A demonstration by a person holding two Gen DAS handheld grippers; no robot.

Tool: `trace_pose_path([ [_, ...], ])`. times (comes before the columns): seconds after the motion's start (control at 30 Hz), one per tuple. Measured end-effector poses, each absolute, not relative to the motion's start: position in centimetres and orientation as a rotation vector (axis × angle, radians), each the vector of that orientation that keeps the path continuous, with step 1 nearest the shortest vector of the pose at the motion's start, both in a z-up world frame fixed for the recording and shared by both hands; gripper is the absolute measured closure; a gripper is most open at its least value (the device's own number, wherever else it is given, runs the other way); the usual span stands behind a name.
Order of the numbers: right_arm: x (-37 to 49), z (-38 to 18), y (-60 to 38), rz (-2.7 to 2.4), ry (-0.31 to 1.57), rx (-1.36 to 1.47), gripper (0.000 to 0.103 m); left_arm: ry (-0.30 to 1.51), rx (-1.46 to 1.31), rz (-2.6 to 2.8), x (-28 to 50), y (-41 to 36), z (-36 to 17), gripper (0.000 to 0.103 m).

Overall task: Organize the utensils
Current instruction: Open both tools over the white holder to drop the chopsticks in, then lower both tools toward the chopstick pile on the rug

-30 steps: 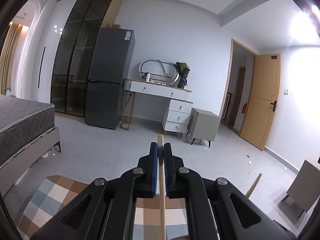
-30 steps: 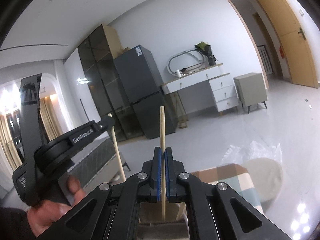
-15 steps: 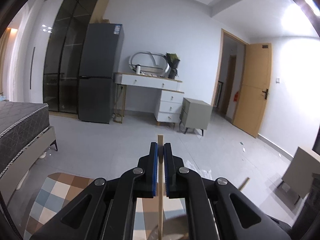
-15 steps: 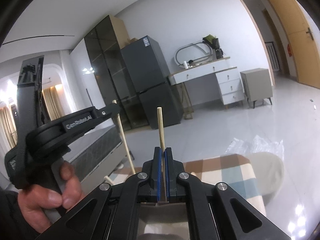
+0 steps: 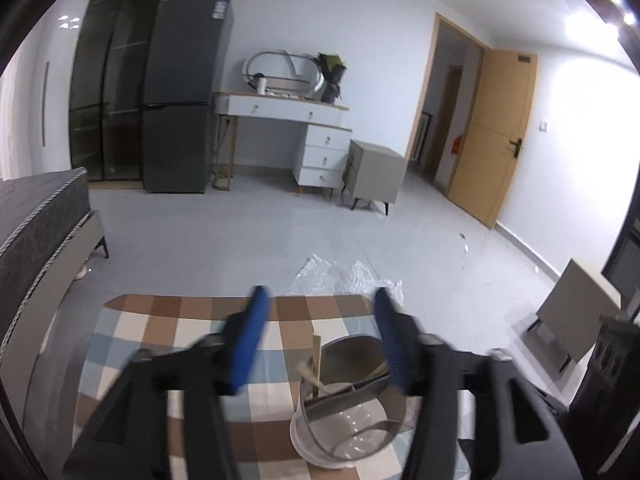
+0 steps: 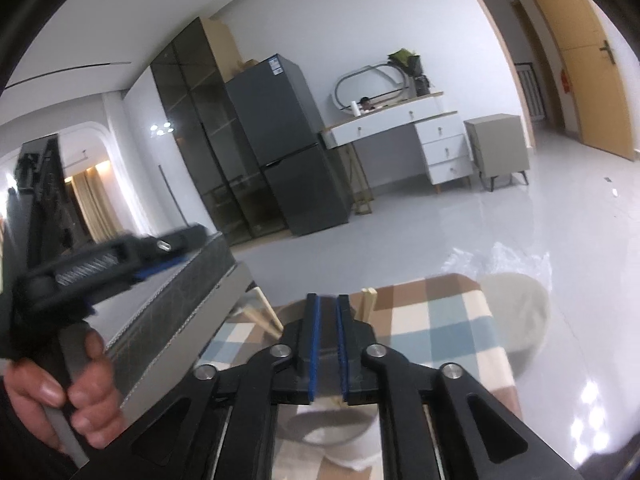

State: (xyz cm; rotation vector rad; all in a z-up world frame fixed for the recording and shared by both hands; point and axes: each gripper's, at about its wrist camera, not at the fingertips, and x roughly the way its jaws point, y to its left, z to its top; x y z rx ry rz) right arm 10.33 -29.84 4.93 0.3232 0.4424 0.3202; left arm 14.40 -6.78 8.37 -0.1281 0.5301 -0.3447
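Observation:
My left gripper is wide open and empty, above the checked table. Under it stands a round utensil holder, metal with a white base, with wooden chopsticks standing in it. My right gripper is open by a small gap and holds nothing. Two chopsticks stand just beyond its fingers, and another chopstick leans to their left. The white base of the holder shows below the jaws. The left gripper and the hand on it show at the left of the right wrist view.
The table has a checked cloth in brown, blue and cream. A dark bed is at the left. A clear plastic sheet lies on the floor beyond the table. A fridge, a white desk and a door stand far off.
Both grippers were shut on a chopstick each. Both have opened and the chopsticks now stand in the holder. The left gripper has tipped down toward the table.

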Motion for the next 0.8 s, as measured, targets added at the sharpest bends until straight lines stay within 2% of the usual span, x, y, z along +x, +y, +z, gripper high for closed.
trace_pose_path([
  [0.1, 8.1, 5.7, -30.2, 0.301, 0.434, 0.320, 0.073, 0.537, -0.132, -0.320, 12.6, -6.2, 9.3, 0.039],
  [0.2, 5.8, 6.6, -30.2, 0.294, 0.420, 0.309, 0.069, 0.552, -0.134, -0.280, 11.1, -5.6, 9.9, 0.034],
  [0.33, 2.9, 7.8, -29.8, 0.293, 0.399, 0.294, 0.054, 0.569, -0.149, -0.219, 8.5, -4.5, 10.6, 0.025],
  [0.4, 1.4, 8.3, -29.4, 0.294, 0.390, 0.286, 0.052, 0.565, -0.140, -0.198, 6.9, -4.3, 11.1, 0.023],
  [0.53, -0.9, 9.0, -28.2, 0.311, 0.377, 0.269, 0.043, 0.538, -0.131, -0.173, 4.2, -3.6, 11.4, 0.013],
  [0.63, -2.2, 9.4, -27.2, 0.320, 0.373, 0.252, 0.036, 0.525, -0.126, -0.154, 3.0, -2.9, 11.2, 0.010],
  [0.8, -4.3, 9.5, -26.1, 0.333, 0.368, 0.241, 0.029, 0.539, -0.127, -0.099, 1.7, -1.9, 10.3, 0.005],
])
